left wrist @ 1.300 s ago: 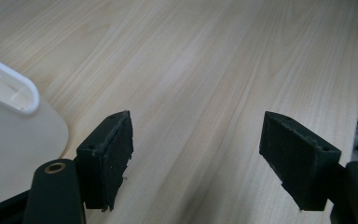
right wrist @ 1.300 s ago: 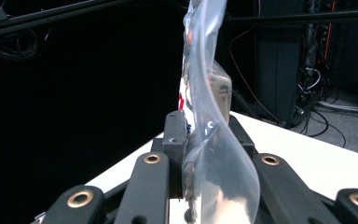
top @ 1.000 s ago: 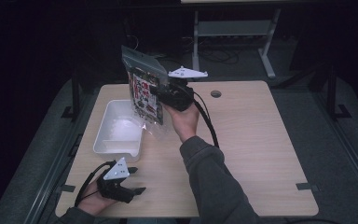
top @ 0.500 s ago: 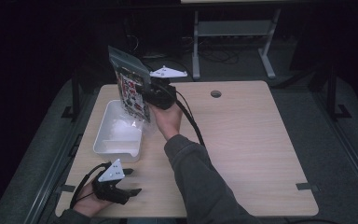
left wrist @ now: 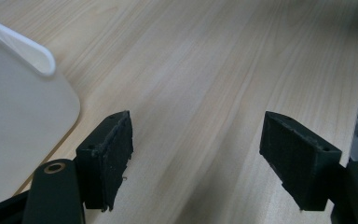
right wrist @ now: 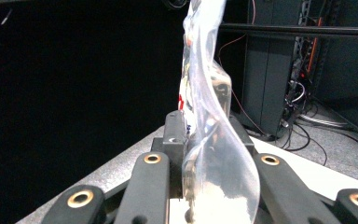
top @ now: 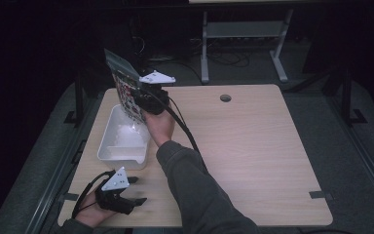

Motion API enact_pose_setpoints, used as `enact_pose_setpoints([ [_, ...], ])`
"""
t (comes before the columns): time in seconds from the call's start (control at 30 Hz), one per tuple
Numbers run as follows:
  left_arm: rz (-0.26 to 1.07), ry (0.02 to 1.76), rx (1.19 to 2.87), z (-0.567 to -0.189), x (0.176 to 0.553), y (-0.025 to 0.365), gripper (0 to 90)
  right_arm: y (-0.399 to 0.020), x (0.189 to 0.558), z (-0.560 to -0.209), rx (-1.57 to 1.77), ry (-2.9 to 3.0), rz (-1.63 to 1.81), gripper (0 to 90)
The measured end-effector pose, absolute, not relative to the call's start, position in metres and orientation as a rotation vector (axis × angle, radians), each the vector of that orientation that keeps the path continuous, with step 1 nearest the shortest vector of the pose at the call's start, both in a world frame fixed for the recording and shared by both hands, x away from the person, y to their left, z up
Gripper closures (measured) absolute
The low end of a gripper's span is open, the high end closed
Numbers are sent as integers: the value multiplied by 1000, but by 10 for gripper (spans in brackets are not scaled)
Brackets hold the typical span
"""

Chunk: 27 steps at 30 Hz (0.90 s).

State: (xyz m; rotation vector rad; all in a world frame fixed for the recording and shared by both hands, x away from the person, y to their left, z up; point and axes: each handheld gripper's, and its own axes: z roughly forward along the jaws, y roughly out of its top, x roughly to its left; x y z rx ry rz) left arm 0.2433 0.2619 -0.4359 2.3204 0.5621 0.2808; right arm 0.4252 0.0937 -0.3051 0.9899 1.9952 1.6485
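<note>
Right gripper (top: 143,100) jaws pinch a clear bag (top: 125,90) by one edge above the white tub (top: 124,139) — limp, light, probably slippery; left gripper (top: 126,197) jaws spread, resting on counter (top: 253,146).

Dark lab: equipment rack (right wrist: 279,79), loose cables (top: 224,58), bare table (top: 253,146).

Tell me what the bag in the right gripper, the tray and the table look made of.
Bag: thin clear plastic film, glossy; it creases and shows through.
Tray: white, smooth, probably moulded plastic, with rounded rim.
Table: pale wood-grain top, matte; possibly laminate rather than solid wood.
</note>
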Motion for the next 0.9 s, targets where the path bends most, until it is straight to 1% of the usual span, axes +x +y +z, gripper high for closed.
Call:
enact_pose_setpoints([
  [0.5, 277, 564, 2319, -437, 244, 262, 249, 123, 428, -327, 1006, 2002, 1580, 750],
  [0.9, 274, 553, 2329, -437, 244, 262, 249, 136, 427, -349, 1063, 2011, 1514, 748],
])
